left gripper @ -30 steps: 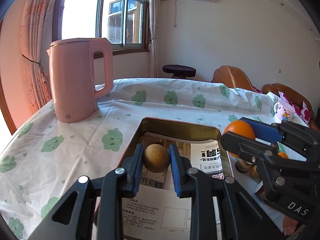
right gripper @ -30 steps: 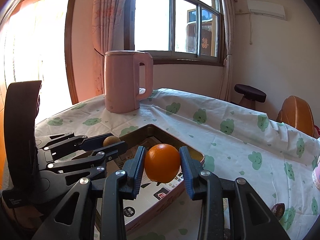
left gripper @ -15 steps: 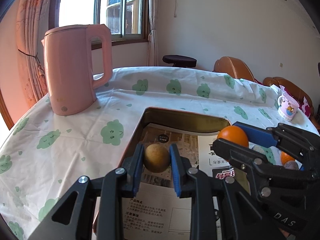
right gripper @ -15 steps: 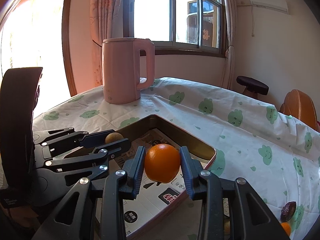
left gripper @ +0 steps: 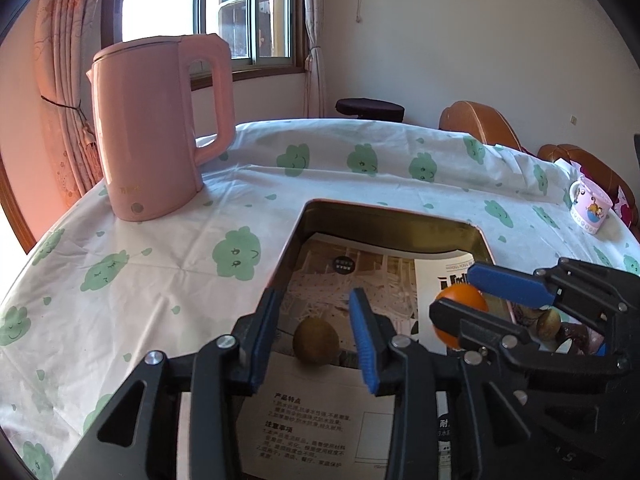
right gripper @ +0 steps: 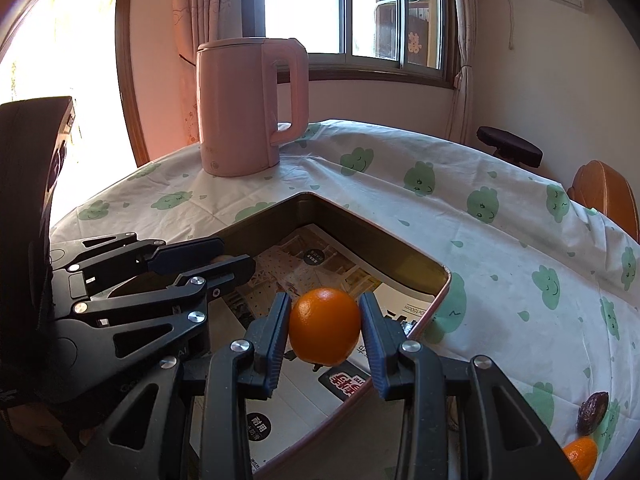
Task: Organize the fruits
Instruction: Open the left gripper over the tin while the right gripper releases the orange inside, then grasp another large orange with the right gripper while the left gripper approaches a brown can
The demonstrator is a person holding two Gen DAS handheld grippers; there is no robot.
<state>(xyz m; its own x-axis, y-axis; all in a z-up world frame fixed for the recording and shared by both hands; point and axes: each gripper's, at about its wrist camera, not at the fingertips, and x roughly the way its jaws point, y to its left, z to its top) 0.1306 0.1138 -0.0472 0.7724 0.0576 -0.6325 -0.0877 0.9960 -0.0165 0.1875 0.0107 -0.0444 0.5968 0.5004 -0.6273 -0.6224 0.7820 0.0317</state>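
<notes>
A round brown fruit [left gripper: 316, 339] lies on the printed paper inside the gold tray [left gripper: 392, 216]. My left gripper [left gripper: 314, 300] hovers over it with its jaws opening, and the blue pads stand clear of the fruit on both sides. My right gripper [right gripper: 325, 300] is shut on an orange [right gripper: 325, 332] just above the tray's [right gripper: 372, 232] near right part. In the left wrist view that orange [left gripper: 462, 300] shows at the right between the right gripper's fingers. The left gripper [right gripper: 234, 256] appears at the left of the right wrist view.
A pink kettle [left gripper: 156, 128] stands on the cloud-print tablecloth beyond the tray's left side. A patterned mug [left gripper: 590, 208] sits far right. A dark fruit [right gripper: 594, 410] and another orange [right gripper: 580, 454] lie on the cloth right of the tray. Chairs stand behind the table.
My left gripper's jaws have spread and let go of the brown fruit, which now rests on the tray's paper. The right gripper has sunk a little with the orange.
</notes>
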